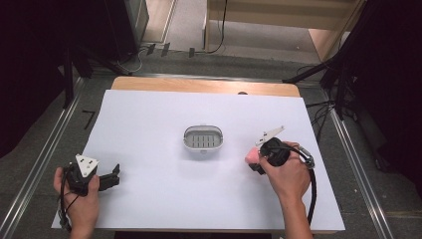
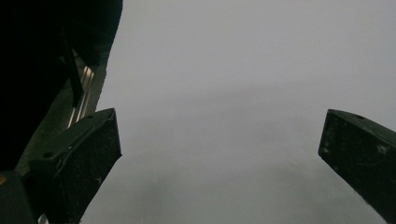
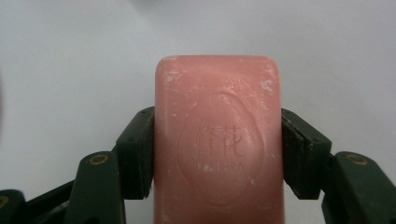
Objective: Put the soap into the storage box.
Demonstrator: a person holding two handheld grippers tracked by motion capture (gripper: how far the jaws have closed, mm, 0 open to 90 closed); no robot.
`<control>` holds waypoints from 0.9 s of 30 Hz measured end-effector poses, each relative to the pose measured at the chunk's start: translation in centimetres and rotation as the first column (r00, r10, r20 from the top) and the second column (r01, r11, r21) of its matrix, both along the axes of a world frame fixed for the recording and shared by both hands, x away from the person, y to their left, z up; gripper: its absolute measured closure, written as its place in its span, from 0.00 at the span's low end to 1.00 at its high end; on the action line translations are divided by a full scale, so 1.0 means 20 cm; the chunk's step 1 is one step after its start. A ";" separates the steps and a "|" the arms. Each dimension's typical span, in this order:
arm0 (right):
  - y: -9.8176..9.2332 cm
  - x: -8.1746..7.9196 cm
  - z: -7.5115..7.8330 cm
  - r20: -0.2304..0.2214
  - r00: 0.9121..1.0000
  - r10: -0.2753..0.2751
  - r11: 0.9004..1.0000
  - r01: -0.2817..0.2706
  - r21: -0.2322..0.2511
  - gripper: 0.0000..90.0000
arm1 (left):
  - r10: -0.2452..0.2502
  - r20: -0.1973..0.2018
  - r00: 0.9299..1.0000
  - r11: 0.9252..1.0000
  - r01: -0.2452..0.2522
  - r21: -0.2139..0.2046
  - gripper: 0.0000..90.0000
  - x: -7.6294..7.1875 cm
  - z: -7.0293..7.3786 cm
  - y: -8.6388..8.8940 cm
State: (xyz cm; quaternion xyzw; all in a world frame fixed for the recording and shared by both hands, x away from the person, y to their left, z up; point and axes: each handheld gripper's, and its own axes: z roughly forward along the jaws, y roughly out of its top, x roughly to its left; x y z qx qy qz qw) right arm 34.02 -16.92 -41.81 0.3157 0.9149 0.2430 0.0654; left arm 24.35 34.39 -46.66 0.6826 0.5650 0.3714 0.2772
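Pinching a pink soap bar [image 3: 218,140] by its long sides, right gripper [image 1: 259,160] sits toward the desk's right edge; bar likely stiff, slippery. Soap dish [image 1: 203,138] at centre. Left gripper [image 1: 107,180], near-left corner, spread, empty.

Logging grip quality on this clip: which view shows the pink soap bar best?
The right gripper view: the pink soap bar sits close up, clamped on both sides between the right gripper jaws, embossed stamp visible. The high view gives a small pink patch at that gripper's tip.
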 end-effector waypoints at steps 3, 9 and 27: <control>0.03 0.01 0.02 -0.001 0.999 0.043 0.999 -0.043 0.021 0.43 | 0.002 0.002 1.000 1.000 -0.002 0.002 0.00 0.00 0.00 0.00; 0.09 0.03 0.06 0.020 0.994 0.109 0.994 -0.109 0.018 0.43 | 0.003 0.002 1.000 1.000 -0.003 0.001 0.00 0.00 0.00 0.00; 0.29 0.08 0.07 0.025 0.965 0.262 0.965 -0.262 -0.007 0.43 | 0.001 0.002 1.000 1.000 -0.001 0.007 0.00 0.00 0.00 0.00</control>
